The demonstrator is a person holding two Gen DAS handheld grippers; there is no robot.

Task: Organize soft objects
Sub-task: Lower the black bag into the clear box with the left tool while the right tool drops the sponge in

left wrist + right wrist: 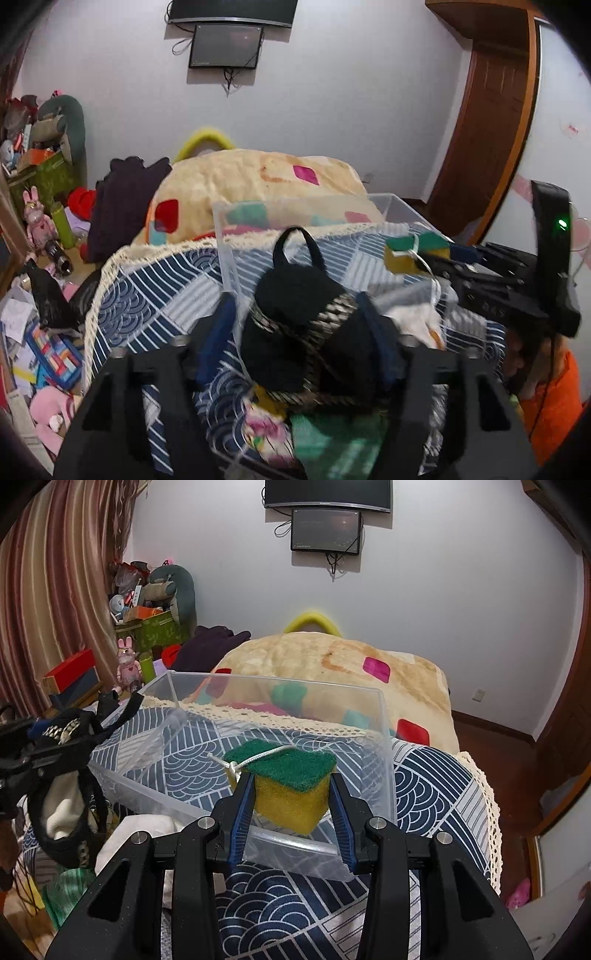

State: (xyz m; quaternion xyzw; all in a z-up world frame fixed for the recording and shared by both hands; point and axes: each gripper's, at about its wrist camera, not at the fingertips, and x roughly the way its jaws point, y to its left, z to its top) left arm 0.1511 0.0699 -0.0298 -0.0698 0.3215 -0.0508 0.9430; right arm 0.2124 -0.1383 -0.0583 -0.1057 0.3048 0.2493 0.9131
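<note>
Two soft things are held up over the clear box (384, 738). One is a yellow sponge (291, 786) with a green top, squeezed between the right gripper (291, 812) jaws above the box's near edge, likely so it can drop inside. The other is a black cap (306, 332), pinched by the left gripper (299, 343). Both jaws are partly closed, tight on their things. The box sits on a blue patterned cloth (424, 786).

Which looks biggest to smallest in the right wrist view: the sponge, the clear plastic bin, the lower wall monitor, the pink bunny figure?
1. Clear plastic bin
2. Sponge, though it sits close to the camera in the right tool, so its rank over the monitor is unsure
3. Lower wall monitor
4. Pink bunny figure
</note>
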